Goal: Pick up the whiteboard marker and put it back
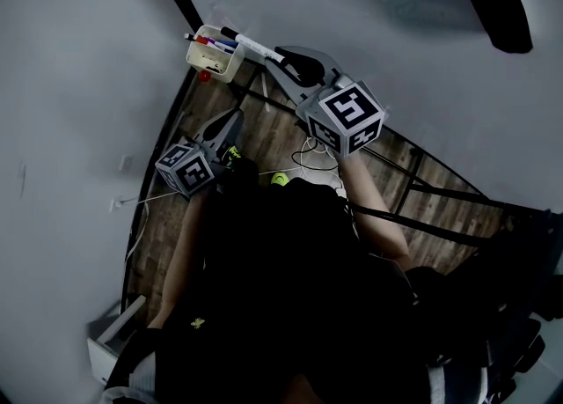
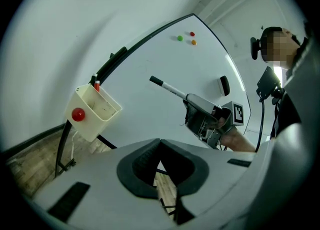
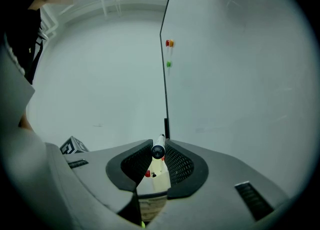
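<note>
Head view, left gripper point(image 1: 227, 122) low by the whiteboard point(image 1: 352, 6), jaws together on nothing, cream pen holder point(image 1: 214, 57) hung at the board's edge, whiteboard marker point(image 1: 251, 44) near it, black cap toward the holder, clamped in the right gripper point(image 1: 286, 57).

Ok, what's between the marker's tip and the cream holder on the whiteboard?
Nothing. In the left gripper view only bare whiteboard shows between the marker tip and the holder; the stretch is clear.
</note>
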Action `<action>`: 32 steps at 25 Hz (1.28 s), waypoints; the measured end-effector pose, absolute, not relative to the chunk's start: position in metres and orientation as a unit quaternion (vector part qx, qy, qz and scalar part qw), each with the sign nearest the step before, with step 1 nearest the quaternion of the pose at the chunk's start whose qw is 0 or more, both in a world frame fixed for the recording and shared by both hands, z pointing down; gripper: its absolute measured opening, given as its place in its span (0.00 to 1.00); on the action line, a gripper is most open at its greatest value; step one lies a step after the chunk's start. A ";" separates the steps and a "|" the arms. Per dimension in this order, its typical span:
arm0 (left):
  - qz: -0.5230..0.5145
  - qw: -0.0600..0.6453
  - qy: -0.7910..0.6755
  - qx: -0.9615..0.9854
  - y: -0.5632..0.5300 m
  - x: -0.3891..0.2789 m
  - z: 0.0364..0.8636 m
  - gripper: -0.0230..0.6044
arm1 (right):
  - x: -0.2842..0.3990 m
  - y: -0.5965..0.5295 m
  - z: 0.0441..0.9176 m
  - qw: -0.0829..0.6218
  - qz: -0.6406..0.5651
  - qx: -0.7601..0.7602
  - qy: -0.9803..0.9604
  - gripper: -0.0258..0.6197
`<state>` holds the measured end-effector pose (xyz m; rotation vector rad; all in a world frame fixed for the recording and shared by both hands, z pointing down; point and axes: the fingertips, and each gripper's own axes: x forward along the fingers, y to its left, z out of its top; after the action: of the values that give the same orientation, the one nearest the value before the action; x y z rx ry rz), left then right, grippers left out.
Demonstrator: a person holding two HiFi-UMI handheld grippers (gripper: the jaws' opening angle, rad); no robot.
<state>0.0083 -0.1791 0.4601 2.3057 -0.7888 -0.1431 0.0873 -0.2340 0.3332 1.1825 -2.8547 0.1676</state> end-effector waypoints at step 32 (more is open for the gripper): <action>-0.076 0.383 -0.340 0.856 -0.176 -0.040 0.473 0.07 | 0.044 -0.268 0.376 0.068 0.085 0.345 -0.932 0.15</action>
<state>-0.0404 -0.1757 0.4733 2.1827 -0.8663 -0.1949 0.0444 -0.2683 0.3755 1.0400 -2.8092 0.2551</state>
